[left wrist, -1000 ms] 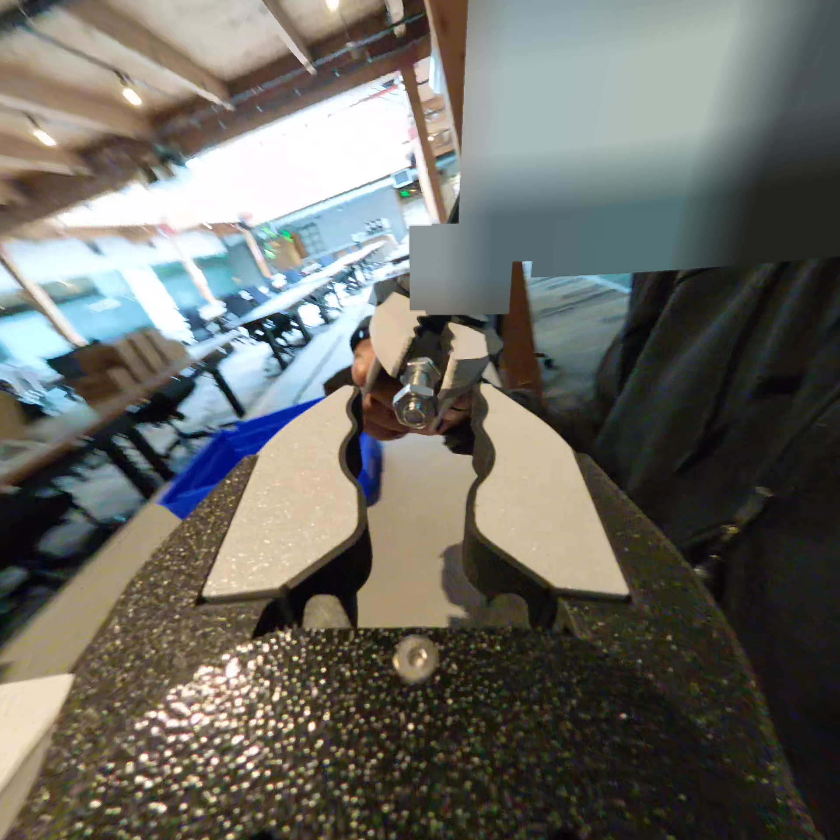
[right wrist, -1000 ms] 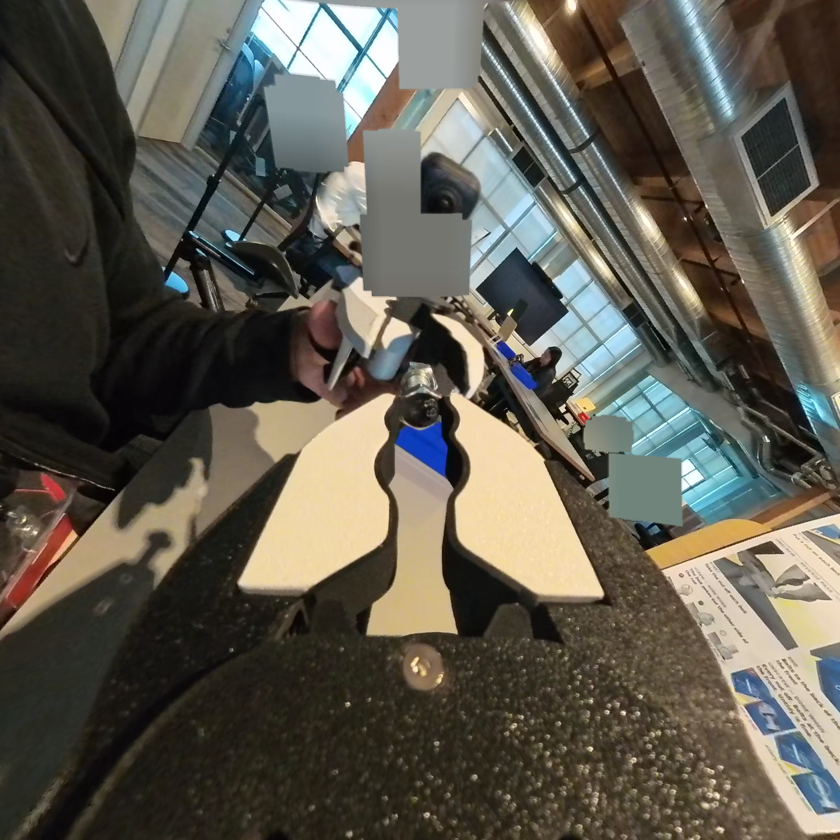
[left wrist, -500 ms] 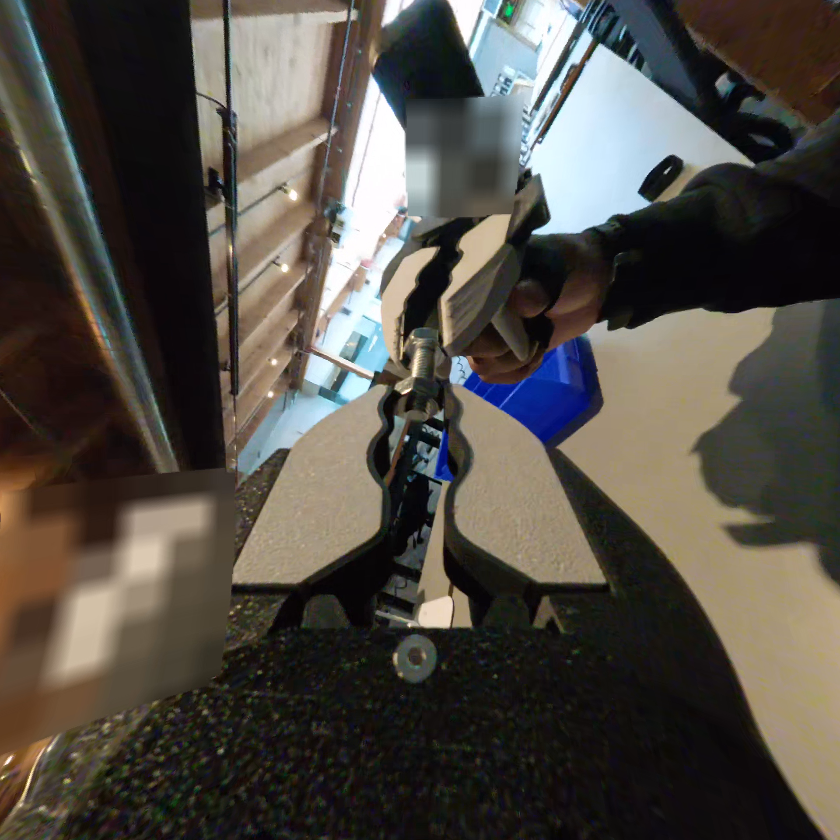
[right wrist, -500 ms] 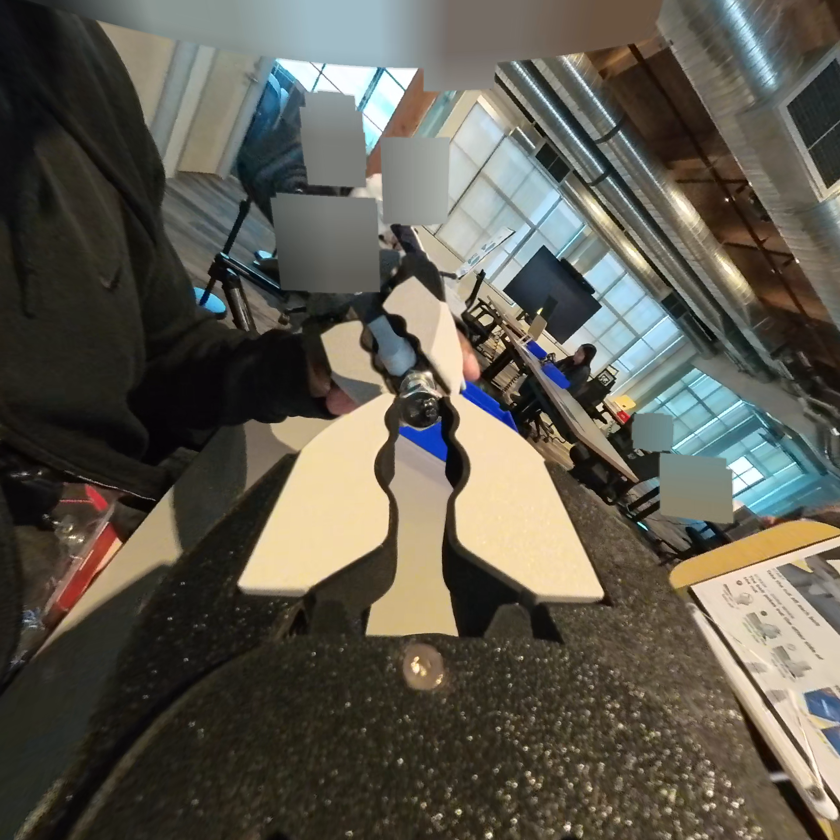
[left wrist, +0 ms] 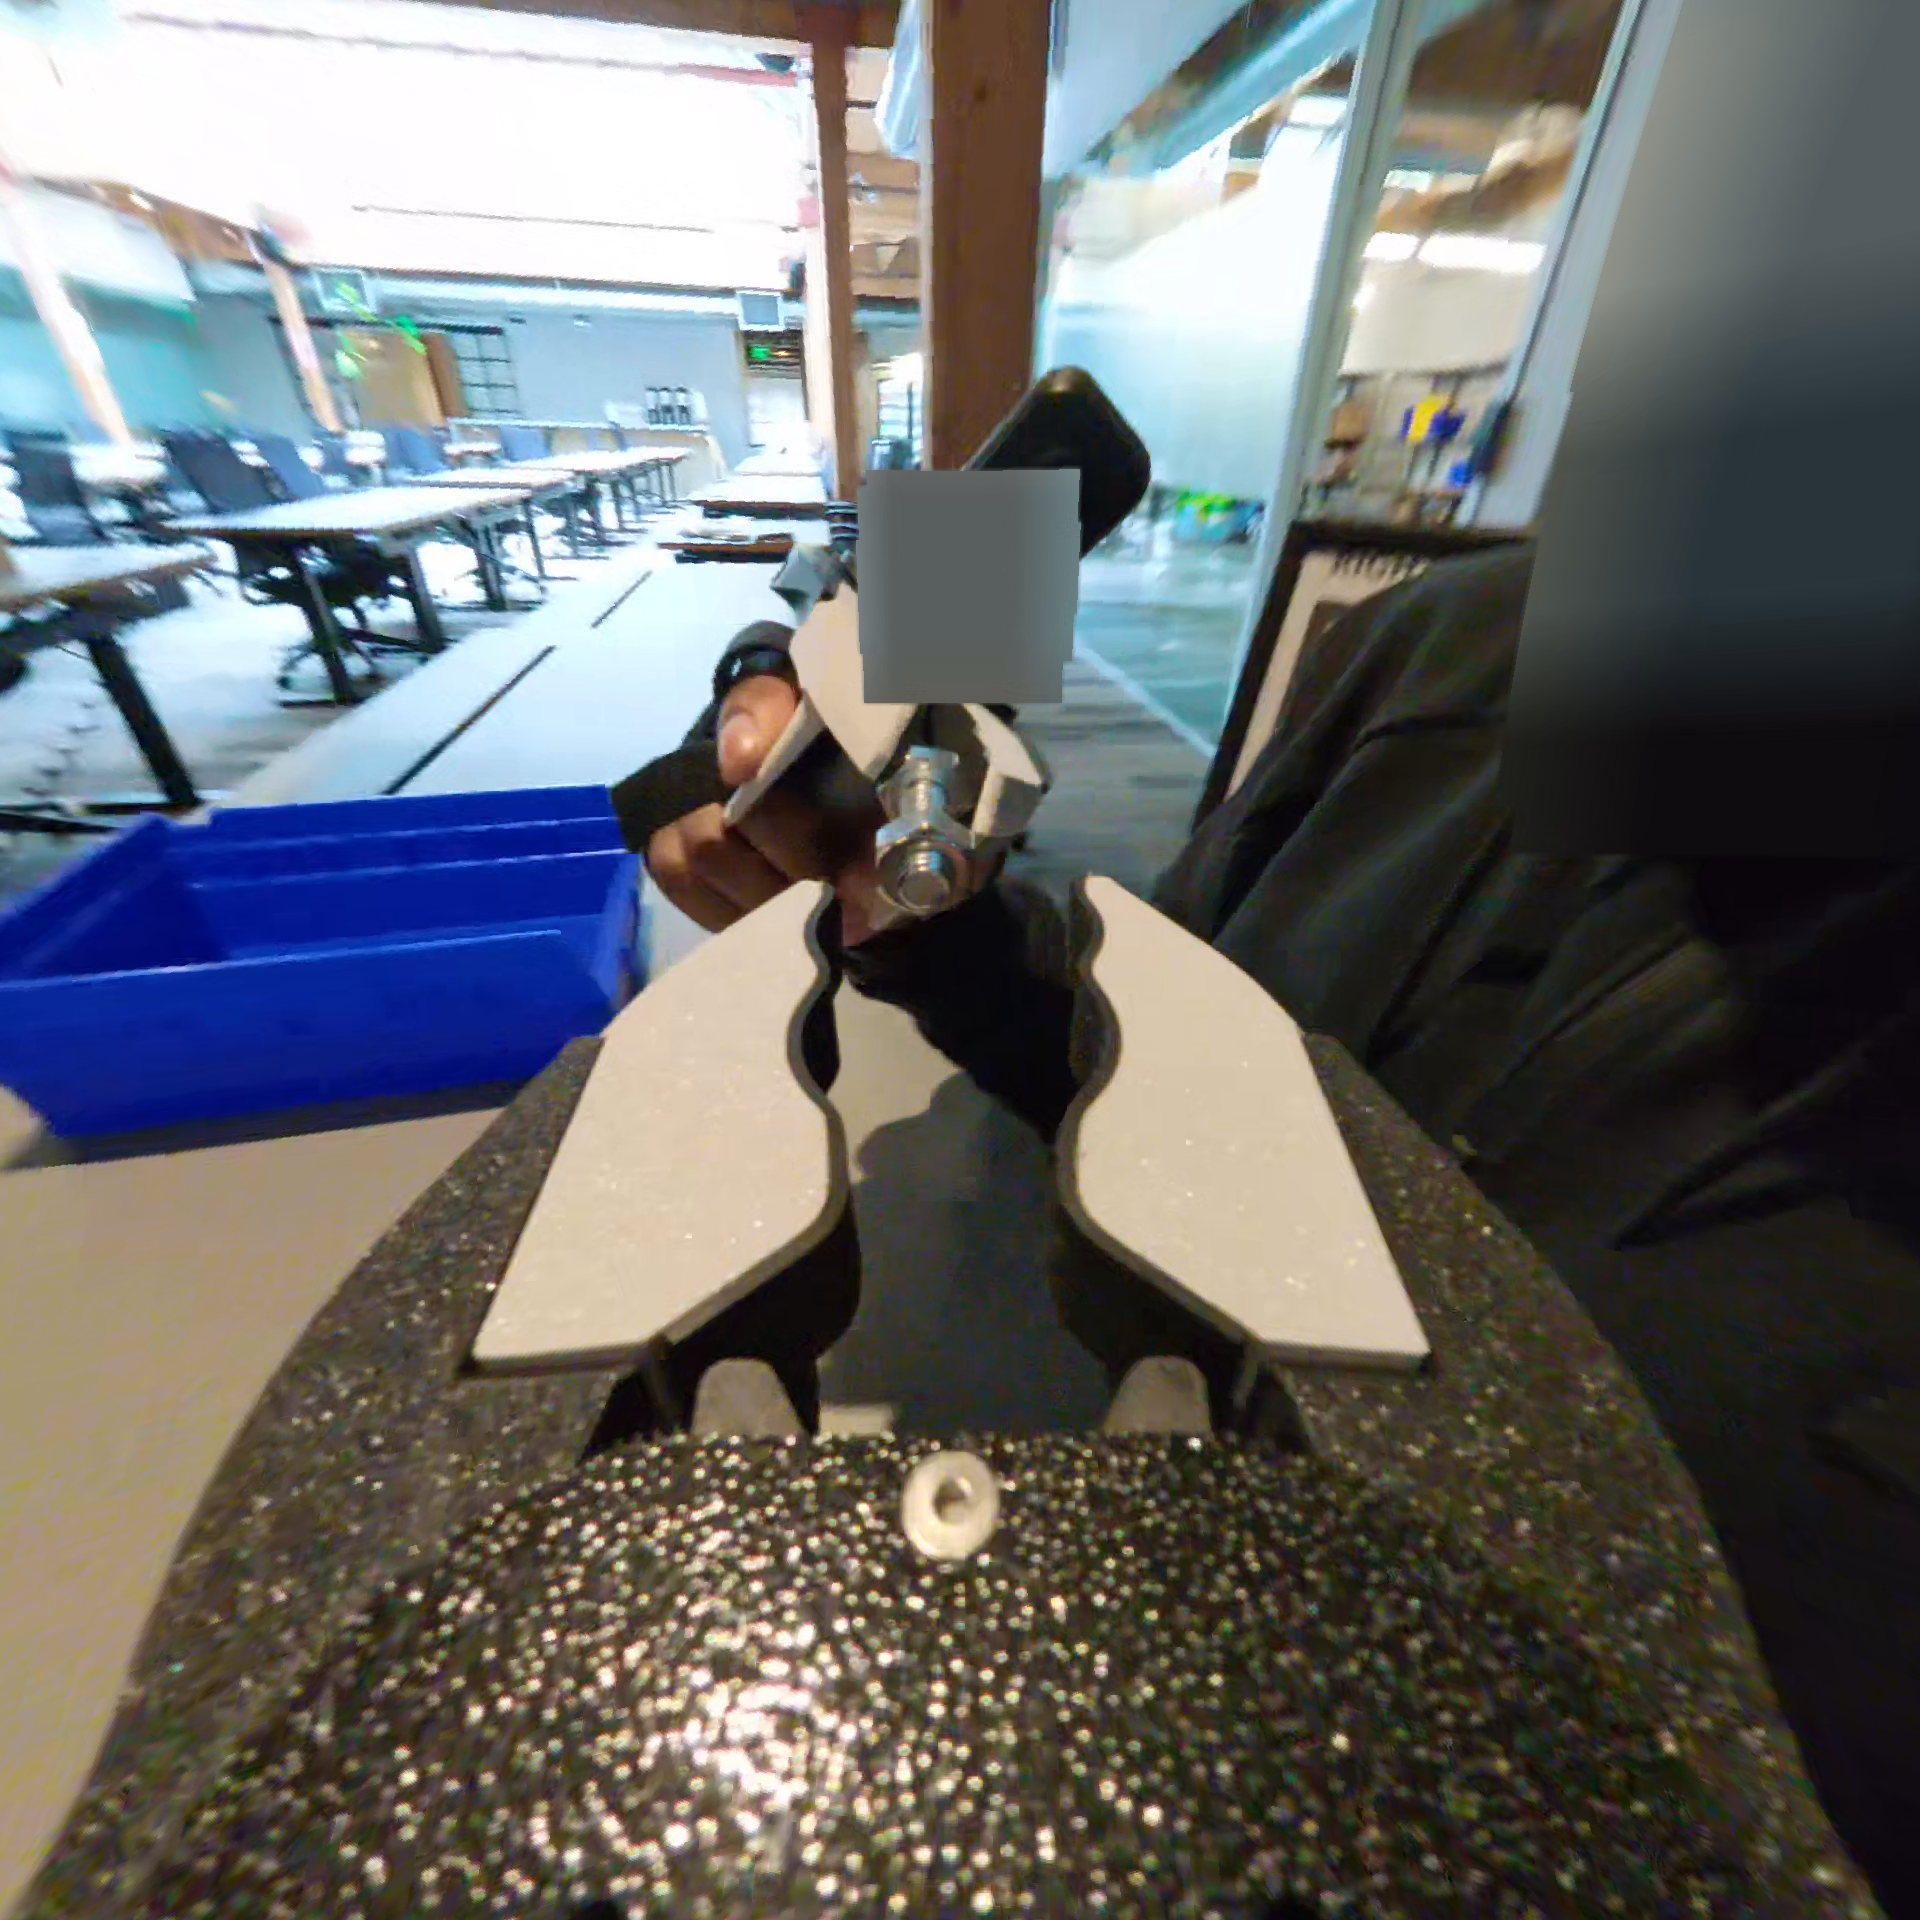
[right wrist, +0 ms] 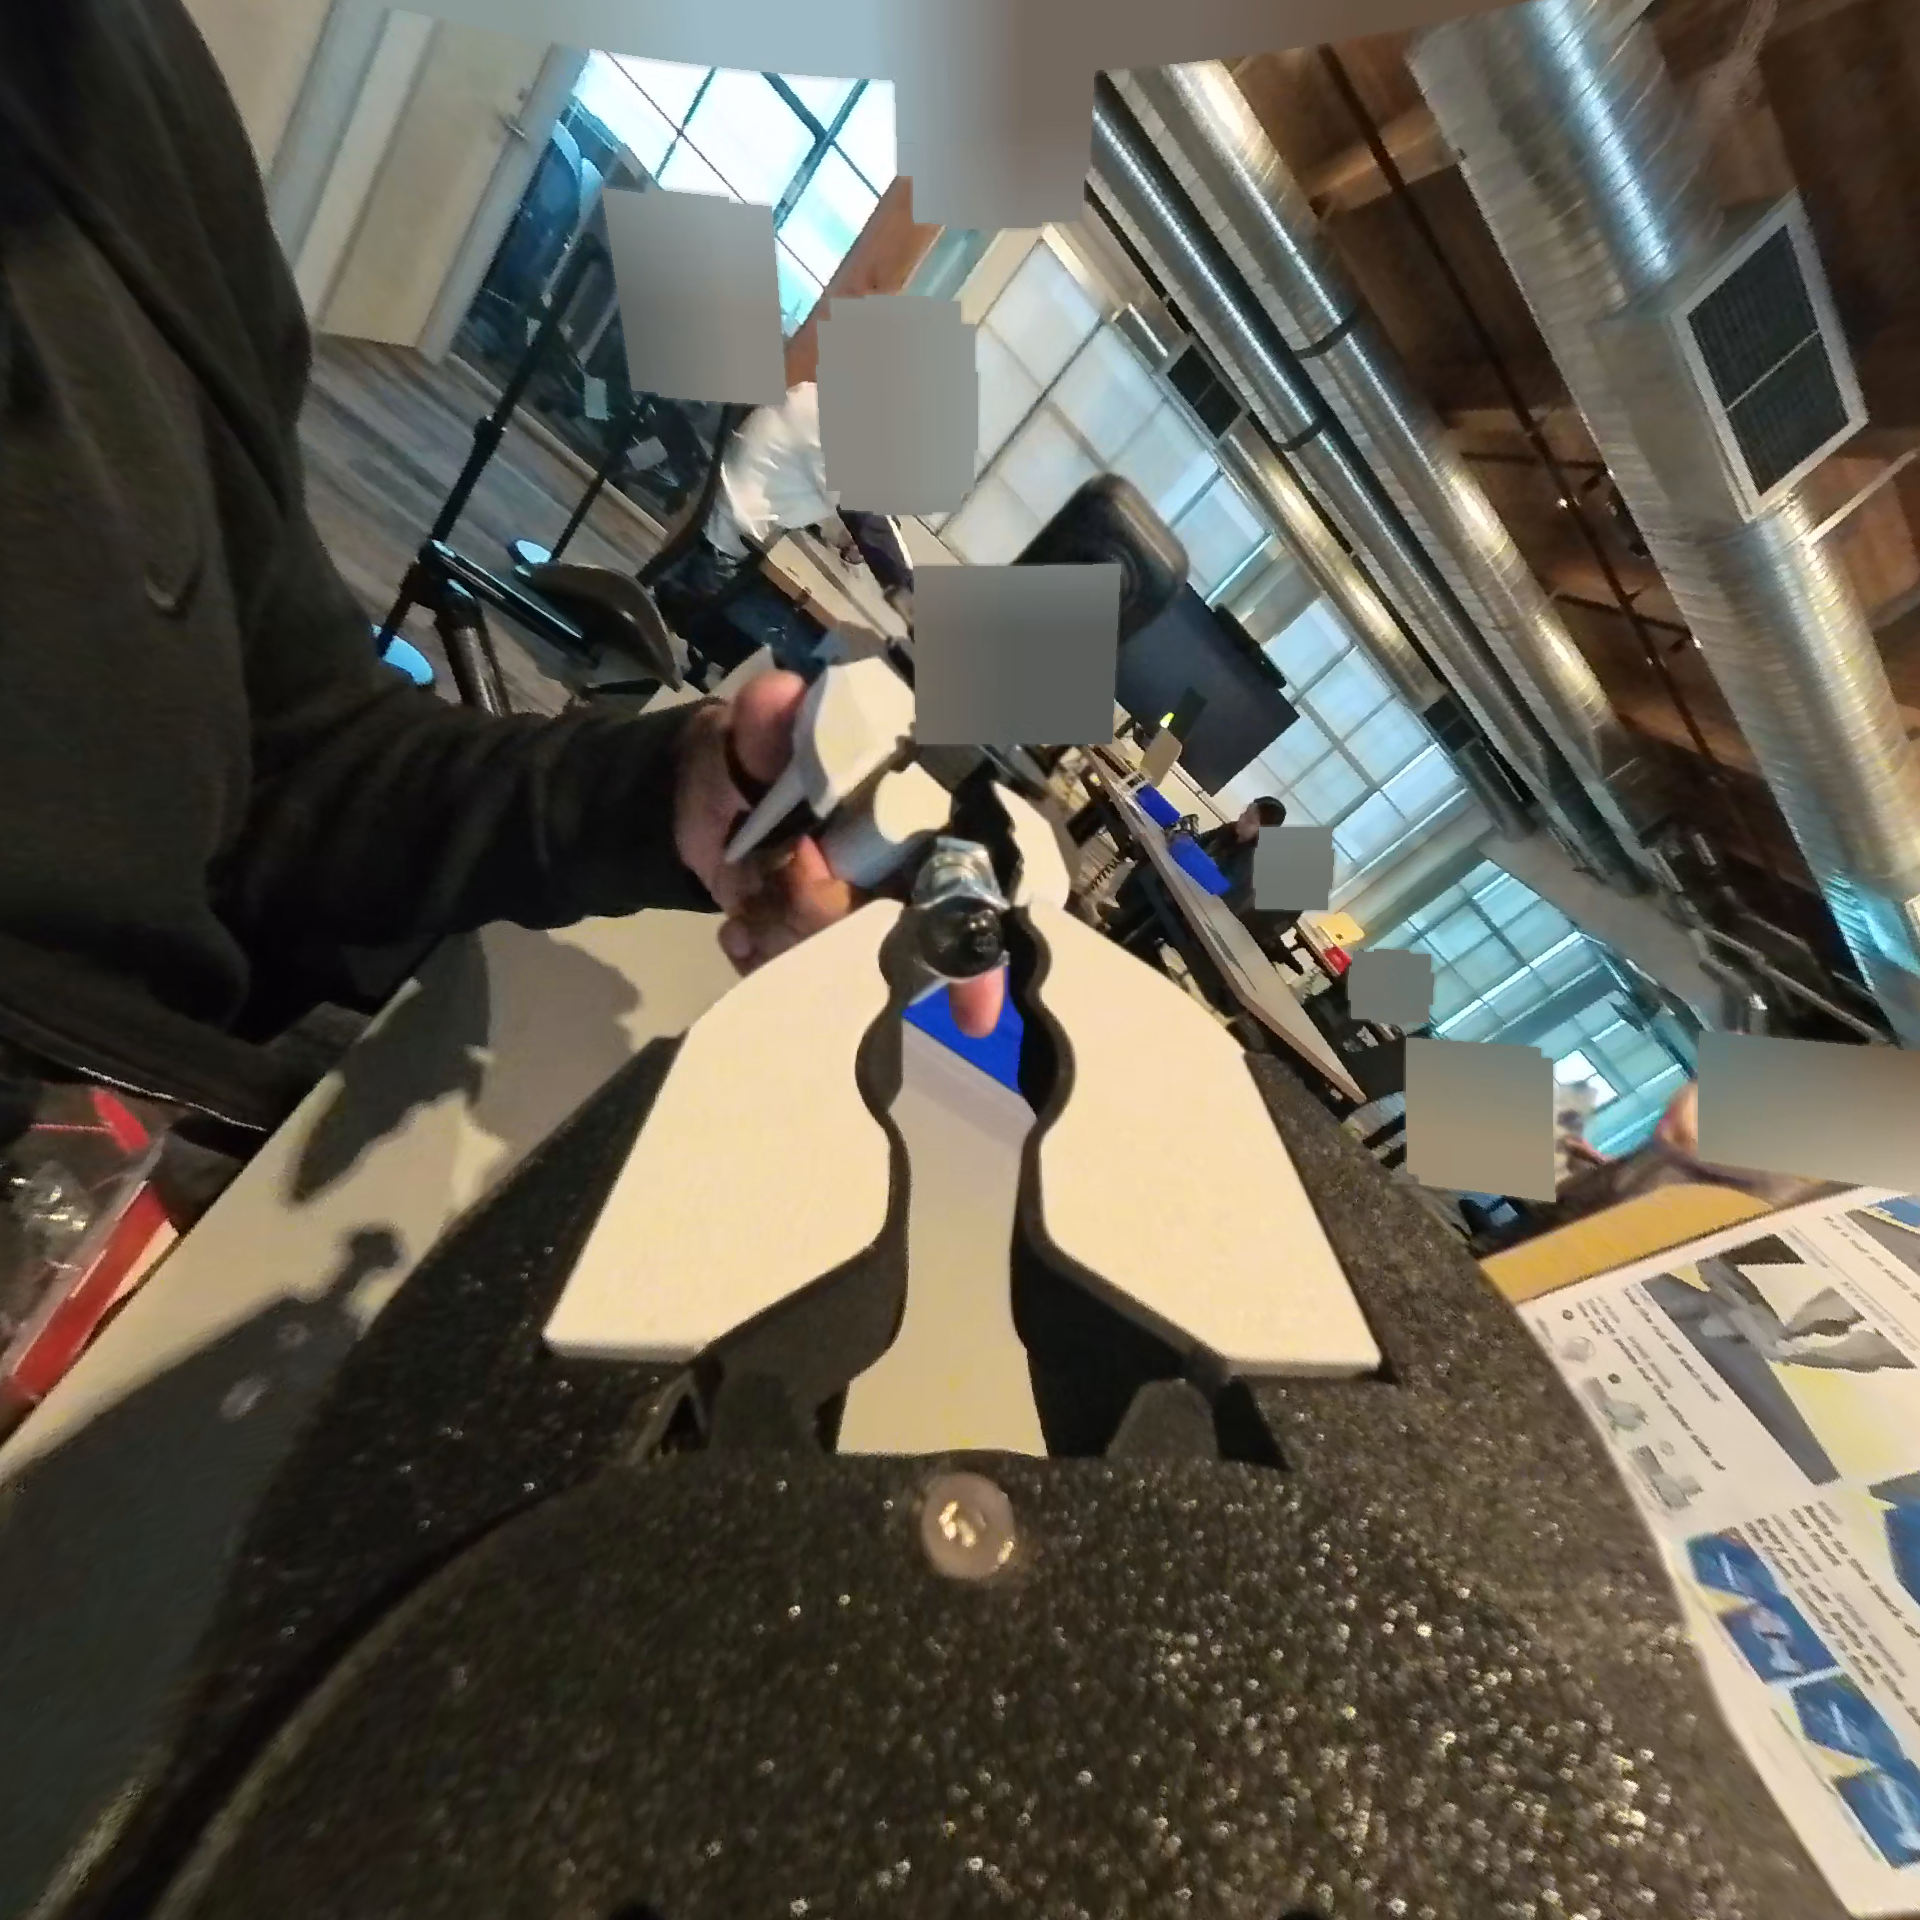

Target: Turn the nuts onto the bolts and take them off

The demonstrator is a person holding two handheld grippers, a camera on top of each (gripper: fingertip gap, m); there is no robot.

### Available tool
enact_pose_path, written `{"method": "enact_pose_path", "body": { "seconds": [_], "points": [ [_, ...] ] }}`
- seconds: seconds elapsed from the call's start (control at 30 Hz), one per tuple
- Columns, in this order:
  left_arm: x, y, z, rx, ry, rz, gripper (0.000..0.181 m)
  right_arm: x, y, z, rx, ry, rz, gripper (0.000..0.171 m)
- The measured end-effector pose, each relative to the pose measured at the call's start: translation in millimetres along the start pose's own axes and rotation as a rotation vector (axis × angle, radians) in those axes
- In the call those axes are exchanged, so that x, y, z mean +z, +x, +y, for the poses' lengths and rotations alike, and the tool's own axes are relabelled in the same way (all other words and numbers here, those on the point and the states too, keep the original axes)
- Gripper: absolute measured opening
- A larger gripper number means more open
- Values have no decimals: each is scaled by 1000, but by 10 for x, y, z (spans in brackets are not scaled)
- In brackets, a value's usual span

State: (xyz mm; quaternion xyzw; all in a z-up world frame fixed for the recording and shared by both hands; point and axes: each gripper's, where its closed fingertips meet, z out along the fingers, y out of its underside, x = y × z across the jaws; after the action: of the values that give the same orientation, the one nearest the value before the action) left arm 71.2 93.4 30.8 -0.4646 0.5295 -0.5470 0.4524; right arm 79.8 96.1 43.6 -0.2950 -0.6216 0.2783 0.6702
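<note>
To your left sits a blue divided bin on the grey tabletop. An illustrated instruction sheet lies at your right; a red case sits beside you.

An open-plan office: rows of desks, exposed ducts, large windows.

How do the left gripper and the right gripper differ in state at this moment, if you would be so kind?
The left gripper is open, its fingers spread wide and holding nothing; the right gripper is shut on the bolt. The left one stands just short of the nut, not touching it, while the right one clamps the bolt's head end. Both have pale flat wavy-edged fingers on a black speckled body, and each is held in a hand.
</note>
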Motion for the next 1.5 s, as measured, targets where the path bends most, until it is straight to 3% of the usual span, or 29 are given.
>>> {"method": "enact_pose_path", "body": {
  "seconds": [0.17, 0.27, 0.37, 0.53, 0.6, 0.67, 0.8, 0.97, 1.1, 1.23, 1.4, 1.43, 1.5],
  "points": [
    [33, -26, 8, -46, 9, -6, 29, 27, -8, 50, -25, -33, 7, 17],
    [48, -65, 24, 67, -12, -73, 17, 28, -24, 27, -17, -16, -3, 17],
    [54, -82, -2, 328, -44, -182, 17, 19, -15, 12, 10, 3, -8, 17],
    [43, -133, -47, 1003, -181, -479, 17, 4, -25, -34, 57, 50, -35, 17],
    [33, -151, -77, 1178, -204, -568, 18, 5, -18, -37, 64, 57, -31, 17],
    [59, -157, -60, 1108, -185, -540, 34, 4, -18, -36, 63, 58, -31, 17],
    [93, -43, -71, 685, -42, -310, 46, -9, -14, -53, 53, 65, -24, 17],
    [37, -33, -111, 266, 57, -134, 40, -12, -14, -43, 42, 62, -21, 17],
    [65, -29, -11, 161, 23, -62, 17, 15, -40, -13, 31, 43, -29, 17],
    [50, -80, -14, 436, -20, -191, 17, 21, -20, 11, 52, 35, -25, 17],
    [42, -96, -80, 1218, -158, -553, 18, 11, -31, -46, 95, 83, -49, 17],
    [41, -107, -98, 1295, -167, -605, 18, 9, -24, -49, 94, 85, -44, 17],
    [71, -82, -103, 1247, -127, -576, 26, 4, -19, -48, 95, 87, -41, 17]
  ]
}}
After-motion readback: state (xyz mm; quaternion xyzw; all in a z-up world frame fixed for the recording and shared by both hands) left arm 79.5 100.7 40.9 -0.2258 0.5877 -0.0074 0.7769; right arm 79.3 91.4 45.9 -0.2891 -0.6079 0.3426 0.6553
